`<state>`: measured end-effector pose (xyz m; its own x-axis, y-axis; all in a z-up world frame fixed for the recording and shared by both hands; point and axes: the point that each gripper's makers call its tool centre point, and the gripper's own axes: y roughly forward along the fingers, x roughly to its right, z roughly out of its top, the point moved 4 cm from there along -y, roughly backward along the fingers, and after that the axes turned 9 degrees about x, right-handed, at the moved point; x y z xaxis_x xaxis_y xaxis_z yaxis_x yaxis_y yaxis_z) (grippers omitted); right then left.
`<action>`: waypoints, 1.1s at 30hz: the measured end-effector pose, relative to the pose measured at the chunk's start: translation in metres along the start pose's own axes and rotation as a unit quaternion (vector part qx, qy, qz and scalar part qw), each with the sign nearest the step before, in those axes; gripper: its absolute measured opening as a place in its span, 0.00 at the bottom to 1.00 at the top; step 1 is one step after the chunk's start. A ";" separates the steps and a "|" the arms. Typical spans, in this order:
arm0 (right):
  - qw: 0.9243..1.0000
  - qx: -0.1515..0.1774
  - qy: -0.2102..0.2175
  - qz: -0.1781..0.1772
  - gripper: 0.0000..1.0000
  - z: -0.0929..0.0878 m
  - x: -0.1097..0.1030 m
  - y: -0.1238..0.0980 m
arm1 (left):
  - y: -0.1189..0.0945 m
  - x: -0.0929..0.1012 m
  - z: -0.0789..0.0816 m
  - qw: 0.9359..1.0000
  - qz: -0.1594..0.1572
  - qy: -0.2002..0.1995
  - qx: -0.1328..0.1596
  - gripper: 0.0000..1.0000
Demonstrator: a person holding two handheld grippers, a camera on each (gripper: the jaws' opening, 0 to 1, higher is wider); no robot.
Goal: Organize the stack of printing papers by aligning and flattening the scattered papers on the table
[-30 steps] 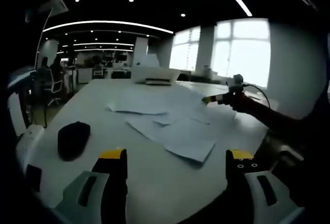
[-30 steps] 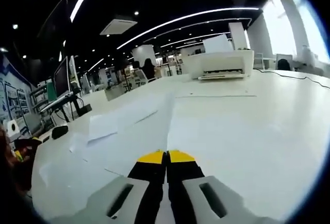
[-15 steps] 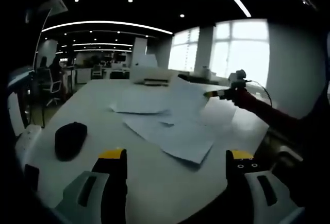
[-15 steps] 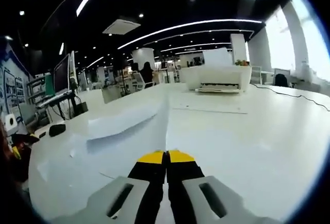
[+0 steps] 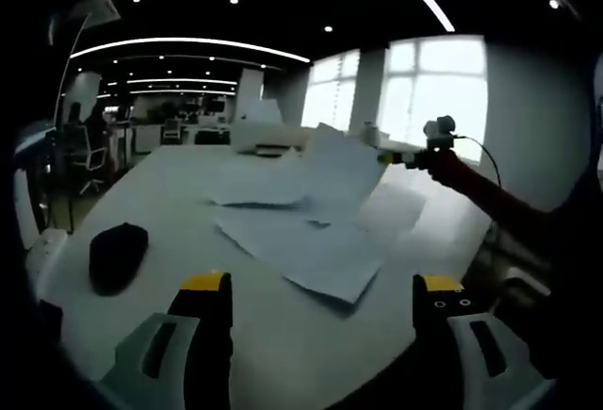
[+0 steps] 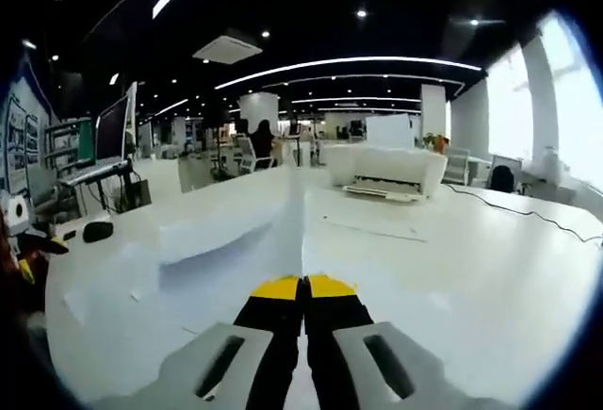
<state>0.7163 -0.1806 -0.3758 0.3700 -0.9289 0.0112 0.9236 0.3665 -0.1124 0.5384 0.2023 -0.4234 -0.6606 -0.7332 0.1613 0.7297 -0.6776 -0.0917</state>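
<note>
Several white sheets of paper (image 5: 300, 240) lie scattered and overlapping on the white table (image 5: 170, 184). My left gripper (image 5: 323, 284) hovers open over the near table edge, short of the sheets, with nothing between its jaws. My right gripper (image 5: 407, 157) comes in from the right, shut on one sheet (image 5: 341, 170) whose far end is raised off the table. In the right gripper view the shut jaws (image 6: 303, 287) pinch that sheet (image 6: 231, 221), which curves away to the left above the table (image 6: 452, 269).
A black mouse-like object (image 5: 115, 255) lies on the table to the left of the papers, also visible as a dark object (image 6: 95, 231) in the right gripper view. A white printer (image 6: 384, 169) stands at the table's far end. Office chairs, a monitor (image 6: 111, 131) and a person stand beyond.
The right gripper has risen, lifting its sheet higher off the table so it now tilts up. The left gripper stays open and nearly still.
</note>
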 end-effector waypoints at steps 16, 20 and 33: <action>0.998 -0.009 -0.056 -0.003 0.00 0.020 0.008 -0.028 | 0.010 0.012 0.001 1.000 -0.019 -0.001 0.003 0.81; 0.997 -0.010 -0.078 -0.003 0.00 0.027 0.006 -0.045 | 0.013 0.014 0.002 1.000 -0.023 -0.001 0.005 0.81; 0.992 -0.005 -0.123 -0.003 0.00 0.057 0.016 -0.073 | 0.025 0.023 0.003 0.999 -0.041 0.001 0.005 0.81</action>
<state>0.6610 -0.2195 -0.3105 0.3785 -0.8902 0.2537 0.9254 0.3587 -0.1220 0.5416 0.1687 -0.4188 -0.7185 -0.6756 0.1653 0.6751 -0.7346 -0.0679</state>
